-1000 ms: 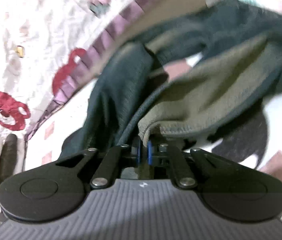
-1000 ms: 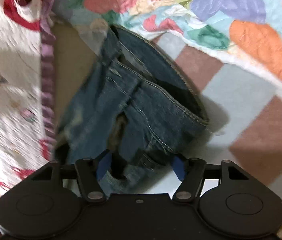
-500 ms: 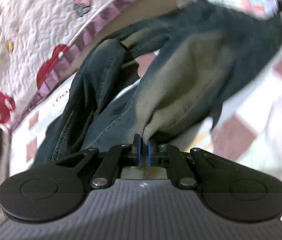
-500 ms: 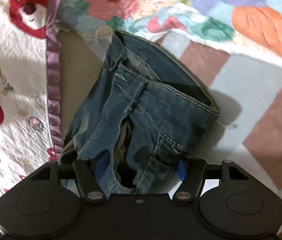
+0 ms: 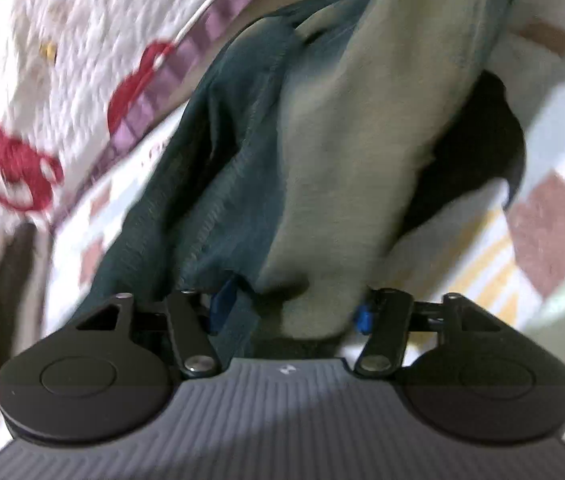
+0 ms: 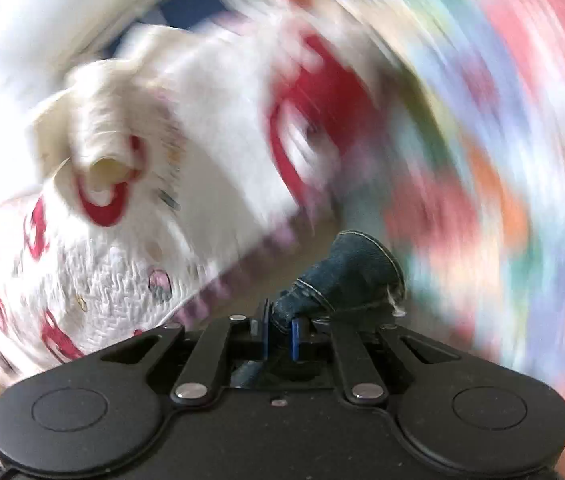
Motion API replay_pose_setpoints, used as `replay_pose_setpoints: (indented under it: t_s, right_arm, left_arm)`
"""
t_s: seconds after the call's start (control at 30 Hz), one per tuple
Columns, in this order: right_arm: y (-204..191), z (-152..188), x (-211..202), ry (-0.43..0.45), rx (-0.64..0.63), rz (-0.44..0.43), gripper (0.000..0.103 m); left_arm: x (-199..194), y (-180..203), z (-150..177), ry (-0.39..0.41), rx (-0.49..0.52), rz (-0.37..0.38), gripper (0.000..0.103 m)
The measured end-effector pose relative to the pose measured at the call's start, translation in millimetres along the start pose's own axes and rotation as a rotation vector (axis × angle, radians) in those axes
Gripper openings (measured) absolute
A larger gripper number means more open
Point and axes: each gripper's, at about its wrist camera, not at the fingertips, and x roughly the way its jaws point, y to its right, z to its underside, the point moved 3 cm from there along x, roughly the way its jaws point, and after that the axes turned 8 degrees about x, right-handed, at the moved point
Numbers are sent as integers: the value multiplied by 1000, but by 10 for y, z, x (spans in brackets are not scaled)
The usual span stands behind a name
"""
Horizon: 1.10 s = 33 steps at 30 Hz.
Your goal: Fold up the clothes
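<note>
The blue jeans (image 5: 242,152) fill the left wrist view, their pale inner side (image 5: 346,152) turned up and hanging over the checked bed cover. My left gripper (image 5: 294,308) stands open, its blue pads apart, with denim lying loose between them. In the right wrist view my right gripper (image 6: 280,334) is shut on a bunched fold of the jeans (image 6: 346,276), raised off the bed. That view is heavily blurred by motion.
A white quilt with red figures and a purple border (image 5: 62,92) lies to the left; the same quilt (image 6: 130,216) shows in the right wrist view. A bright floral blanket (image 6: 502,160) streaks across the right. Brown and yellow checks (image 5: 550,236) mark the bed cover.
My left gripper has opened and let go of the jeans edge. My right gripper has shut on the denim and swung up and away fast.
</note>
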Motion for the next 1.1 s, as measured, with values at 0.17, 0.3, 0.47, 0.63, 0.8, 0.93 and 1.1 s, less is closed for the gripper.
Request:
replay_pose_setpoints:
  t_s: [0.17,0.3,0.47,0.63,0.8,0.93,1.1]
  right_arm:
    - [515,287,103,-114,84,216,10]
    - [1046,673,180,-282,235,346,10]
    - [1105,716,257,-305,253,368,13]
    - [1194,857,185,-348,415,293,33]
    - [1372,1070,491,-371,483,258,50]
    - [1165,891,532,-286,340,251,7]
    - [575,273,-63,-54,132,255,5]
  left_arm:
    - [107,-11,2,-12,22,-57,85]
    - [141,25,46,-23,61,-55,85]
    - [145,-28,19,-31,21,17,65]
    - [130,-32,-56,-26,17,27,33]
    - [96,-47,-127,-12,12,30,16]
    - [-87,-4,-206,1,2,91,7]
    - [-341,63,-312,14,-9,177,5]
